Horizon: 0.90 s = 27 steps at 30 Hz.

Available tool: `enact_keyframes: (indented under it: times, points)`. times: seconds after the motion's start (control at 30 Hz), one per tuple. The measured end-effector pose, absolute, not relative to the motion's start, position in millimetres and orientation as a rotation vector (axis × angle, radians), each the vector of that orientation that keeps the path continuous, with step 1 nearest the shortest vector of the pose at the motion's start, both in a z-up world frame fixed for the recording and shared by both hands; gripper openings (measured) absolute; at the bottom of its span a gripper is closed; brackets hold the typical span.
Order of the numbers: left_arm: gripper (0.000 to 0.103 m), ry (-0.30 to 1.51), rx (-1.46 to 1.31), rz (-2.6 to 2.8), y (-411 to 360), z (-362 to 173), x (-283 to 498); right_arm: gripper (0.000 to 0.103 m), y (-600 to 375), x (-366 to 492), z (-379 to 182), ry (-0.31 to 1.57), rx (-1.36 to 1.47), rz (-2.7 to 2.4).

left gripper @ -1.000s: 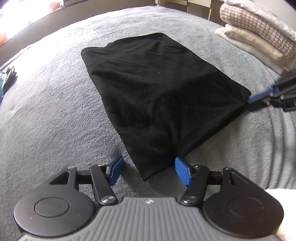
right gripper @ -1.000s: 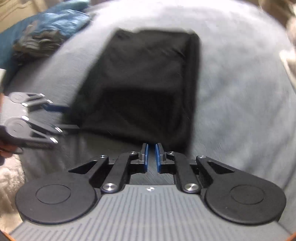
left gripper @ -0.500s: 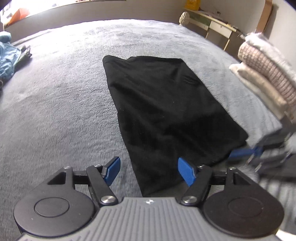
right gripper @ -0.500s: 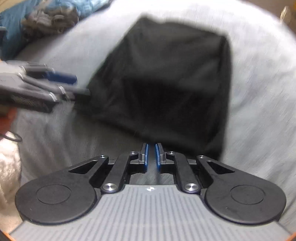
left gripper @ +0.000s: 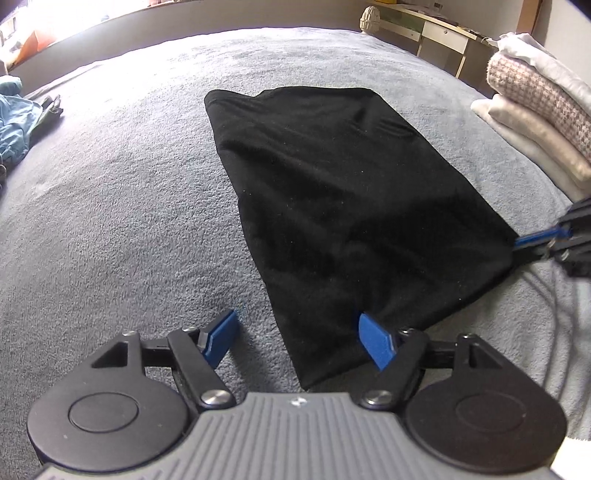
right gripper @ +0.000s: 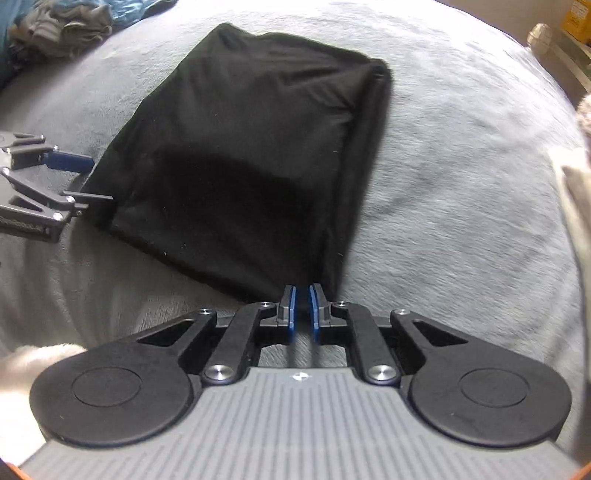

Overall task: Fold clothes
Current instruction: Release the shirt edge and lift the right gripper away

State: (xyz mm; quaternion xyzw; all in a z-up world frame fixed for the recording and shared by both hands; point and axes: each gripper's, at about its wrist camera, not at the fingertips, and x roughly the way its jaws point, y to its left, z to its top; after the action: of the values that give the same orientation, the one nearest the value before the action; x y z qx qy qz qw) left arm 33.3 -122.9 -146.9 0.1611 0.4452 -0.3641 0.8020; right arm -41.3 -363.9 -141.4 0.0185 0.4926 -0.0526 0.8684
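A folded black garment (left gripper: 332,206) lies flat mid-bed on a grey fleecy blanket (left gripper: 110,221). The left gripper (left gripper: 299,338) sits spread wide around one near corner. The right gripper (right gripper: 302,308), nearly closed, pinches the other near corner. Folded knitwear (left gripper: 535,110) is stacked at the bed's edge.

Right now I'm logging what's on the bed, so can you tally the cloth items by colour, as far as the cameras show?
Black: 1, the folded black garment.
Cream or white: 3, folded pieces in the stack at the bed's edge.
Pink-and-white checked: 1, in the same stack.
Blue and grey: a crumpled pile, pieces too tangled to count, taken as 1.
Total: 6.
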Motion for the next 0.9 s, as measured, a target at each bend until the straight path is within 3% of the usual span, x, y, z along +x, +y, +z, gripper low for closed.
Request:
enact_keyframes:
  times: [0.17, 0.33, 0.37, 0.47, 0.63, 0.87, 0.9]
  points:
    - [0.078, 0.939, 0.354, -0.781, -124.9, -147.8, 30.5, 0.007, -371.8, -12.7, -119.8, 0.948, 0.034, -0.105]
    - [0.078, 0.947, 0.352, -0.789, -122.3, -147.3, 31.8, 0.006, -397.7, 31.1, -143.4, 0.936, 0.106, -0.114]
    - [0.078, 0.948, 0.348, -0.789, -121.3, -147.3, 31.8, 0.002, -408.2, 30.6, -148.1, 0.948, 0.118, -0.148]
    - [0.078, 0.943, 0.345, -0.786, -121.5, -148.0, 30.7, 0.004, -446.3, 18.7, -144.0, 0.930, 0.218, -0.320]
    - [0.080, 0.935, 0.345, -0.781, -122.6, -149.1, 28.3, 0.005, -436.2, 41.8, -126.6, 0.843, 0.265, -0.188]
    - [0.079, 0.938, 0.341, -0.799, -121.0, -149.4, 29.2, 0.000, -464.4, 92.2, -147.0, 0.797, 0.349, -0.278]
    - [0.079, 0.936, 0.339, -0.802, -120.3, -149.7, 29.1, 0.004, -467.0, 96.8, -140.0, 0.782, 0.318, -0.326]
